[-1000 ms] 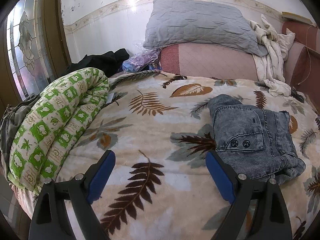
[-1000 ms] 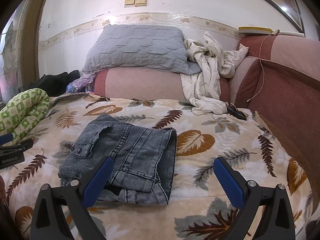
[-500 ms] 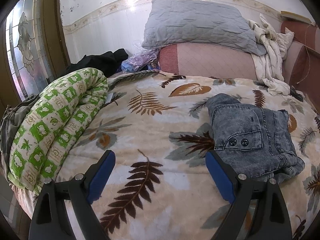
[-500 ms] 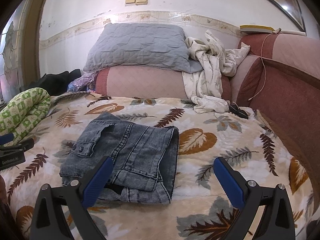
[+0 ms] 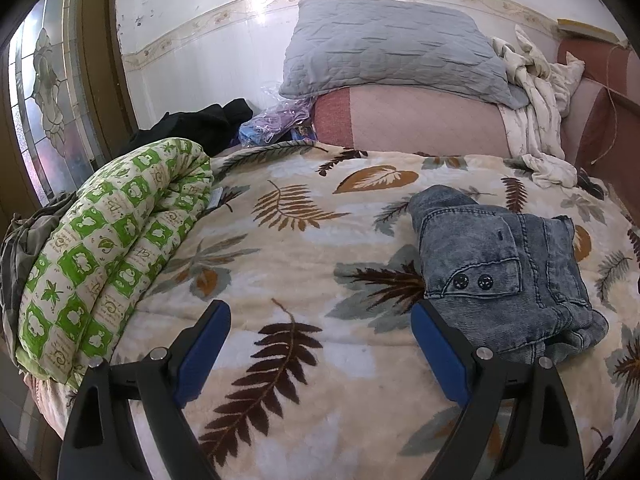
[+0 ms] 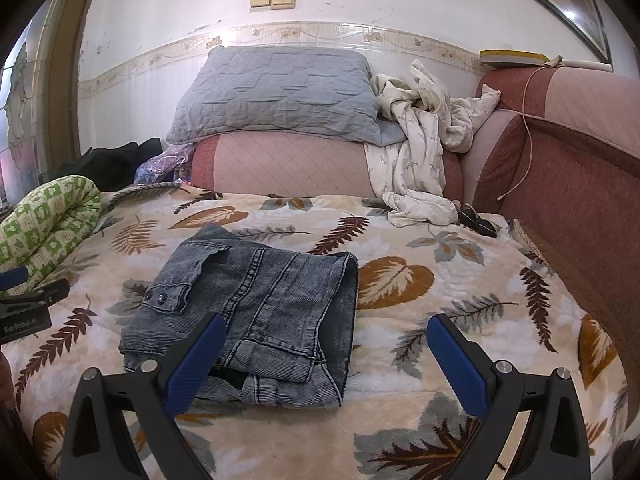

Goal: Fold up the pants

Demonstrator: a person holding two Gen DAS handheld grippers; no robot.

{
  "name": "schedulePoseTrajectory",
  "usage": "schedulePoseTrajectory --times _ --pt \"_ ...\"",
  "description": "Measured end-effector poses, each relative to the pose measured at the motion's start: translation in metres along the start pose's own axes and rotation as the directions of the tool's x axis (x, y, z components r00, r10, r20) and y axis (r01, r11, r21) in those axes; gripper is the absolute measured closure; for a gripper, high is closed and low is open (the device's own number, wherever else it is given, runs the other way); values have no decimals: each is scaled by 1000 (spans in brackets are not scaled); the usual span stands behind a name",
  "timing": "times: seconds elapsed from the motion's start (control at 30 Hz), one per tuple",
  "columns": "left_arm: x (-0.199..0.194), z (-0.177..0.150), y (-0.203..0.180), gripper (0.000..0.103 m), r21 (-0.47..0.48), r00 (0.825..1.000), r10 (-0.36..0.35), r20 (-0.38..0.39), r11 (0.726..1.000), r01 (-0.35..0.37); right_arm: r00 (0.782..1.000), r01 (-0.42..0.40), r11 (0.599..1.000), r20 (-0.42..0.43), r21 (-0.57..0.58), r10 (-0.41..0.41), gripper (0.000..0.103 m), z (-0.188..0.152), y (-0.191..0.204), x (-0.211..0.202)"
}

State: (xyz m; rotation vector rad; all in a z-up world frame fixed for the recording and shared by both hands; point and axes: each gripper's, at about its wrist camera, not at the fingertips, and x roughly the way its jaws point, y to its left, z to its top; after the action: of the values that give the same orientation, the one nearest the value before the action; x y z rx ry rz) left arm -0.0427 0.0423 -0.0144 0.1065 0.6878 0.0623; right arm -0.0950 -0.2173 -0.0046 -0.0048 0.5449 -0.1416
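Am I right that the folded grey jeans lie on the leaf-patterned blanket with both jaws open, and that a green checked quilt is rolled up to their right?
Not quite: the left wrist view shows the green checked quilt rolled up left of the jeans, not right. The rest holds.

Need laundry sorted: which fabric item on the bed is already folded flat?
The grey denim pants, a flat bundle mid-blanket; the green quilt is rolled, the white garment crumpled.

Pretty lived-in room: white wall (image 6: 160,8) with a floral tile border (image 6: 304,32), stained-glass window (image 5: 44,92) on the left, pink-and-maroon padded headboard (image 6: 576,152) along the bed's right edge.
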Motion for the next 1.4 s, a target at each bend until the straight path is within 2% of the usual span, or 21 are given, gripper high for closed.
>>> schedulePoseTrajectory --times 1.4 --pt "-6 0 -3 11 11 1000 -8 12 1000 8 1000 -11 1000 5 -4 11 1 2 1 -2"
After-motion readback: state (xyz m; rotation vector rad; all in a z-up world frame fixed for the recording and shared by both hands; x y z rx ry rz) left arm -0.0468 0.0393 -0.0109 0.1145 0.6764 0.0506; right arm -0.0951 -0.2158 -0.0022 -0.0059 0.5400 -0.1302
